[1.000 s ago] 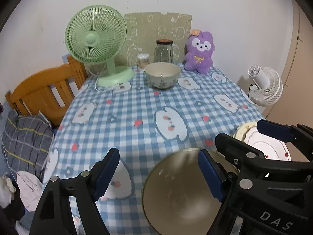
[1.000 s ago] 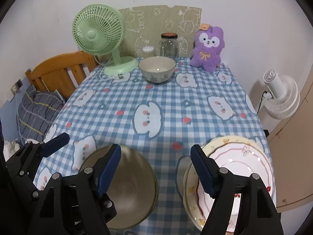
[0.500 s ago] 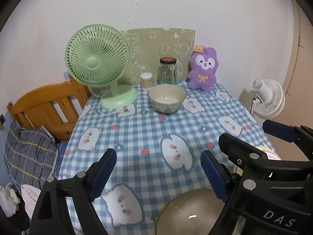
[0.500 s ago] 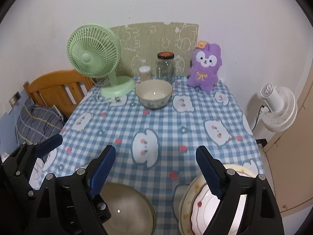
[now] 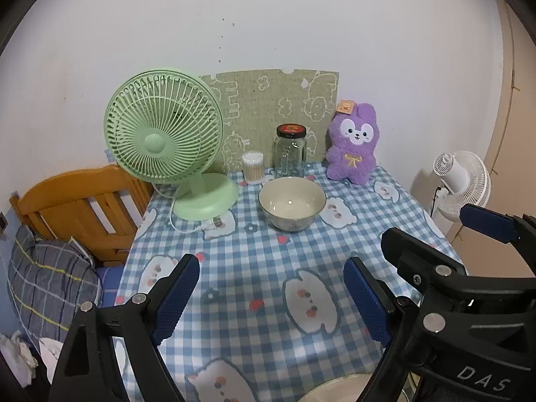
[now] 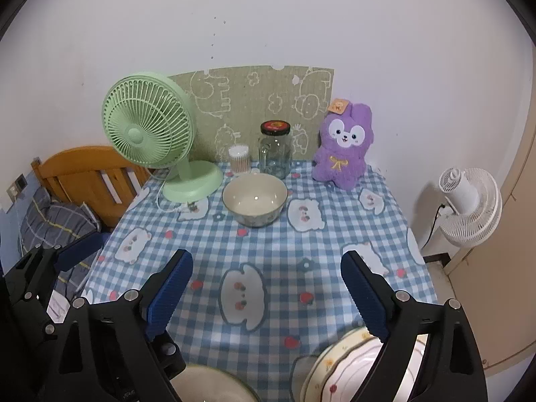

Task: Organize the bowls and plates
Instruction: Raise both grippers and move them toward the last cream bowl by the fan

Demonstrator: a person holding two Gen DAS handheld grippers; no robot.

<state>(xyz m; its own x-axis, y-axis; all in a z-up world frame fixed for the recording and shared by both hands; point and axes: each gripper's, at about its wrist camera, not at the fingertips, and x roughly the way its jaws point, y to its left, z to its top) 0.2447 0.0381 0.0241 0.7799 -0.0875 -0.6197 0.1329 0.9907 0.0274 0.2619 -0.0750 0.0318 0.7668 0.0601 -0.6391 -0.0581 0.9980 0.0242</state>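
A cream bowl (image 5: 292, 202) (image 6: 254, 199) stands at the far middle of the checked tablecloth (image 5: 254, 268). A second bowl (image 5: 338, 390) (image 6: 214, 385) shows only its rim at the near edge, below the fingers. A stack of flowered plates (image 6: 338, 368) lies at the near right, partly hidden by the right finger. My left gripper (image 5: 269, 278) hangs open above the cloth with nothing between its pads. My right gripper (image 6: 266, 268) hovers beside it, its jaws opening, also with nothing in them.
Along the back wall stand a green desk fan (image 5: 164, 134), a box of cotton swabs (image 5: 253, 169), a glass jar (image 5: 290, 154) and a purple plush rabbit (image 5: 353, 149). A wooden bed frame (image 5: 80, 207) sits at the left. A white floor fan (image 6: 469, 201) stands off the table's right side.
Both grippers have risen and drawn back from the near bowl and the plates, which slid down to the bottom of the views. The right jaws stand a little wider.
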